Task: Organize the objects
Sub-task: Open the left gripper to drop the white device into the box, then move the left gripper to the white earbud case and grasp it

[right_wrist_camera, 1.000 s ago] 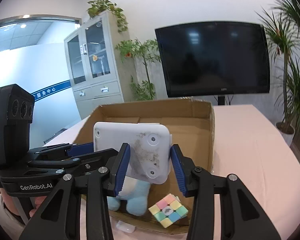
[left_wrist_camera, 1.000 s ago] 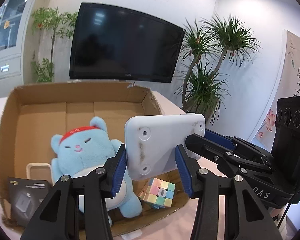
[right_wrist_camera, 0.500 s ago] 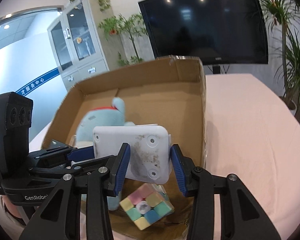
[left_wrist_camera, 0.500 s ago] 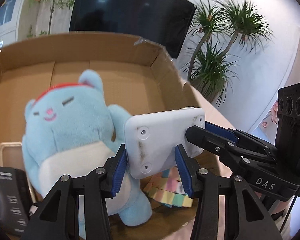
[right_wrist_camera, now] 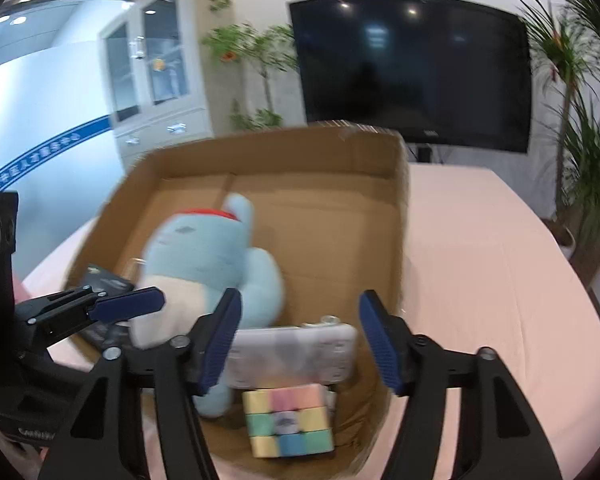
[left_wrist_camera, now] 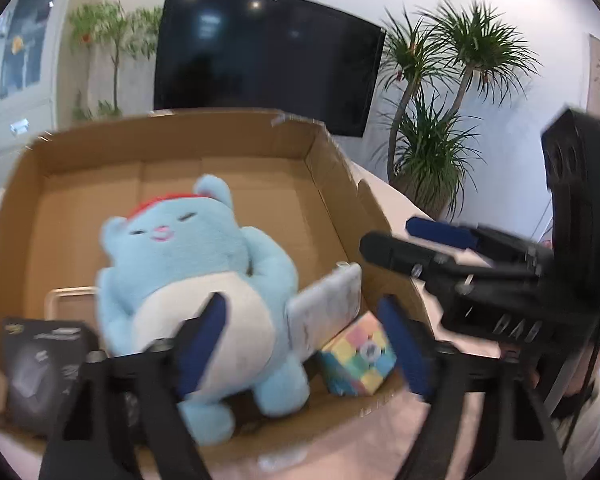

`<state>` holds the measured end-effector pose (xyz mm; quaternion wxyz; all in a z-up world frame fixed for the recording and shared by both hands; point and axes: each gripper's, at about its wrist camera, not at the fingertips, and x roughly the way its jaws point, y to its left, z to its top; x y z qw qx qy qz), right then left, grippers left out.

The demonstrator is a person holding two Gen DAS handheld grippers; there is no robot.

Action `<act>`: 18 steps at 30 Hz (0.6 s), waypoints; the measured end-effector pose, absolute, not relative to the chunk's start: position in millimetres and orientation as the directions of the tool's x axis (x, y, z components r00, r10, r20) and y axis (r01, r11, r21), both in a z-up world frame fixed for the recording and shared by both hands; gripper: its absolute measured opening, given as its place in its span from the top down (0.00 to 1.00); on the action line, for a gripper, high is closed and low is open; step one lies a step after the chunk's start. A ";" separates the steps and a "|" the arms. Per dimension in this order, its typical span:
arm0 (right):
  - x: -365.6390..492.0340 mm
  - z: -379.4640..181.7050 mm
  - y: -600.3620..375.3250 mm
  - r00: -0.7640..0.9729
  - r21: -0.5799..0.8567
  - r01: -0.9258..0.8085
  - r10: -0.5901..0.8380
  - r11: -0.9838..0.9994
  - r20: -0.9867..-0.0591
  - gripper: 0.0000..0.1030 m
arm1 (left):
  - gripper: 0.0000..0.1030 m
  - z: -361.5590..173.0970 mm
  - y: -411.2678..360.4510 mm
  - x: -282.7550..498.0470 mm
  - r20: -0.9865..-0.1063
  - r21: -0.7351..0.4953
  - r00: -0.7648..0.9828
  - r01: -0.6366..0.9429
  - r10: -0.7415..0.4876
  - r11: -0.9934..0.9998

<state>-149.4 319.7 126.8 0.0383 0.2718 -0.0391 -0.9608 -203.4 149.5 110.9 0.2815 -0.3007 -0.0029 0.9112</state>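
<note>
Left wrist view first: the left gripper (left_wrist_camera: 300,344) has its blue pads spread wide with nothing between them, and the right gripper (right_wrist_camera: 298,344) stands equally open in its own view. Just beyond both sets of fingertips sits the white device (right_wrist_camera: 292,354), free of either tool, tilted on edge inside the cardboard box (left_wrist_camera: 340,184). It leans against the belly of the blue plush toy (left_wrist_camera: 196,280) on one side and rests on or against the pastel puzzle cube (right_wrist_camera: 288,420) below; which of the two bears it cannot be told through the blur. My reading is that the device sits in the gap at the box's near right corner because that is the free slot beside the plush. Further to the left gripper's left lies a black packet (left_wrist_camera: 40,360) and a pale frame (left_wrist_camera: 66,296) on the box floor. Beyond the box stretches the pink table (right_wrist_camera: 480,260).
</note>
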 end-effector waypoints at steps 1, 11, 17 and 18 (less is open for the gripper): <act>-145.0 134.5 315.2 -0.849 0.103 0.073 -0.116 -0.992 -0.516 0.32 | 0.13 110.9 139.9 -192.8 -0.548 -0.162 -0.664 -0.513 0.509 -0.843; -112.6 151.0 246.5 -0.803 0.115 0.232 -0.256 -0.966 -0.539 0.30 | 0.12 31.3 58.8 -148.0 -0.614 -0.160 -0.658 -0.438 0.437 -0.885; -73.6 98.9 227.8 -0.785 0.090 0.183 -0.200 -0.979 -0.586 0.30 | 0.12 -0.5 34.8 -140.9 -0.668 -0.153 -0.621 -0.425 0.410 -0.892; -69.9 88.4 227.3 -0.778 0.083 0.167 -0.183 -0.982 -0.601 0.30 | 0.12 -5.9 33.1 -142.5 -0.680 -0.158 -0.602 -0.436 0.418 -0.886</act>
